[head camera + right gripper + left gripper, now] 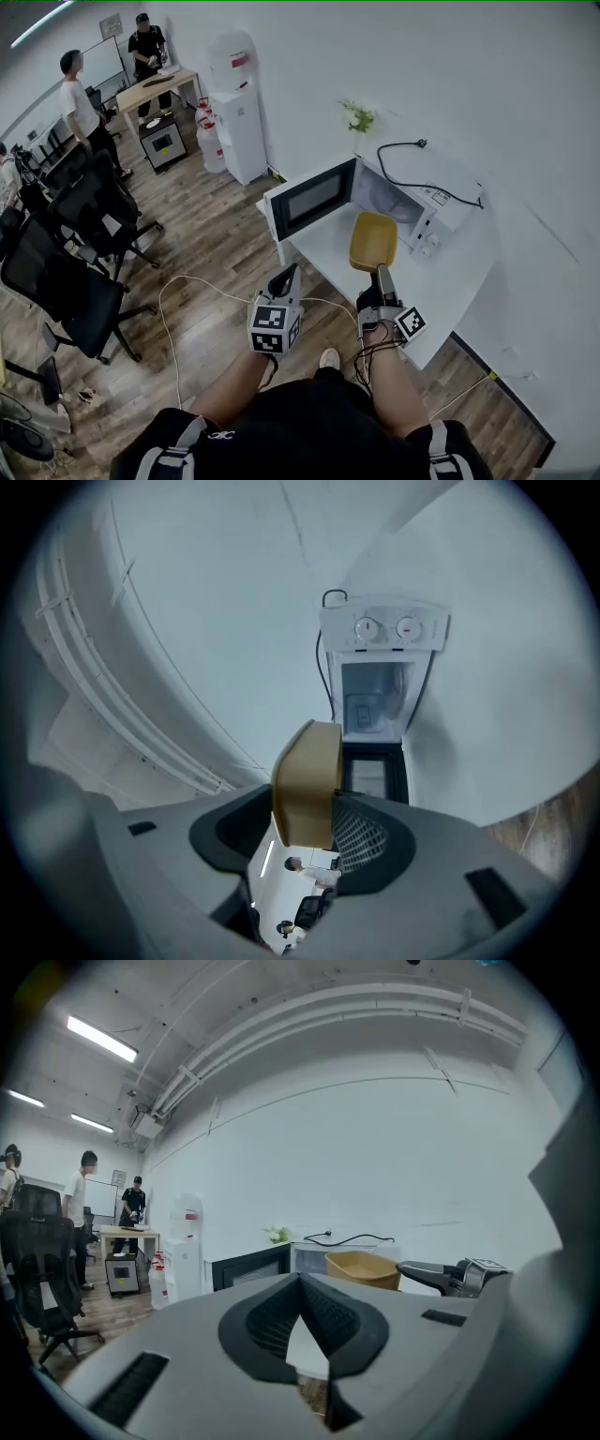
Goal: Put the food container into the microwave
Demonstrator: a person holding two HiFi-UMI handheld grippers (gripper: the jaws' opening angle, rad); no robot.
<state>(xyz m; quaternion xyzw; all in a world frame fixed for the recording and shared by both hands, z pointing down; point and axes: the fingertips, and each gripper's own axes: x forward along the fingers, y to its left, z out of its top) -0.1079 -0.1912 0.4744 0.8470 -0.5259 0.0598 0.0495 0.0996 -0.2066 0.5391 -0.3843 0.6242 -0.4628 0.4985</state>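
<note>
Delivery is the step in hand. Nearest me, the left claw (284,278) is clenched on nothing, its black ribbed pads meeting at the tips, and it hangs idle beside the right claw (382,272). That one is clamped on the near rim of the shallow mustard-yellow plastic food container (373,241), which juts forward from its jaws over the white table (441,291). Its own view shows the container wall pinched between the pads.

Straight ahead of the loaded claw stands the white boxy microwave (422,169). Its dark-windowed door (314,199) is swung wide to the claw's left, and the bare cavity faces the container.

To my eye the next move calls for pushing the container level through the opening, clear of the door edge and frame. Then it should be set on the cavity floor, and only after that should the grip loosen.

No writing is legible. The two round dials (361,628) carry only red marks, and the claws' cubes show square black-and-white patterns without lettering.
</note>
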